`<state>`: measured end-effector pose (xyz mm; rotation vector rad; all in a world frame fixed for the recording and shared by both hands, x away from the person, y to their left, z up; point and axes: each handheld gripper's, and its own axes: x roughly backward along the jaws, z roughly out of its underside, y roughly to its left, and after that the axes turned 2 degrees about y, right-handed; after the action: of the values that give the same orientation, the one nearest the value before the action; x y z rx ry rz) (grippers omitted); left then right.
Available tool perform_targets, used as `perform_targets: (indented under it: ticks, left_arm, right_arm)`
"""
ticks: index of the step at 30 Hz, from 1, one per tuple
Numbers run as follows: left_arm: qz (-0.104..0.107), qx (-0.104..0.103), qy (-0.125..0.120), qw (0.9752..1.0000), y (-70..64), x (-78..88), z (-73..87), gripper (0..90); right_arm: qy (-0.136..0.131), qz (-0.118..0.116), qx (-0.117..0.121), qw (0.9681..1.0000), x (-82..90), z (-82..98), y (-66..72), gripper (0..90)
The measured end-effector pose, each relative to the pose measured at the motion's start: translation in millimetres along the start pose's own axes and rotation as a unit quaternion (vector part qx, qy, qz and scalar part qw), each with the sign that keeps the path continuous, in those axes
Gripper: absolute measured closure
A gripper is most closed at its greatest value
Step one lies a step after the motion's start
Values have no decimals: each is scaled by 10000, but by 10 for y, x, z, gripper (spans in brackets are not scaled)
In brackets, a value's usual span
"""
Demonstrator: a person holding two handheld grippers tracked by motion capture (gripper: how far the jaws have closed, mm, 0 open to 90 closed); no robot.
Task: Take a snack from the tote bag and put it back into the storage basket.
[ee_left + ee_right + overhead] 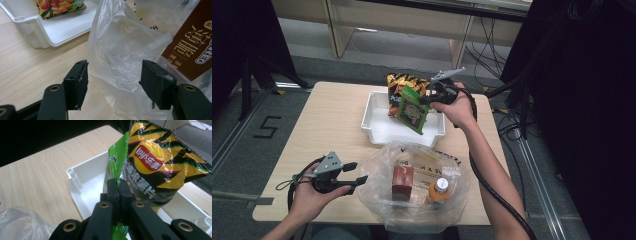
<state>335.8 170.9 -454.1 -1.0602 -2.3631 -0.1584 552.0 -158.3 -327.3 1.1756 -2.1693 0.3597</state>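
Note:
My right gripper [430, 97] is shut on the top edge of a green snack bag [412, 111], which hangs over the white tray [377, 125]. In the right gripper view the jaws [119, 182] pinch the green bag [115, 162] in front of a black and yellow Lay's chips bag [155, 157]. That chips bag [399, 85] leans at the tray's far side. My left gripper [357, 172] is open at the left edge of a clear plastic bag [377, 185]. In the left gripper view the film [120, 50] bulges between the jaws [112, 80], and the pads do not press it.
Inside the plastic bag stand a brown carton [402, 182] and an orange bottle with a white cap [439, 190]. The carton [190, 45] sits just past the left gripper's right jaw. Bare wood lies left of the tray [37, 32]. Dark stands flank the table.

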Motion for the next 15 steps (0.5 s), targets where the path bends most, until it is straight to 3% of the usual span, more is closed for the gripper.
perform_targets:
  ticks: [15]
  left_arm:
    - [5, 17, -4, 10000, -1, 3, 4, 384]
  right_arm:
    - [246, 26, -7, 9997, -239, 15, -70, 900]
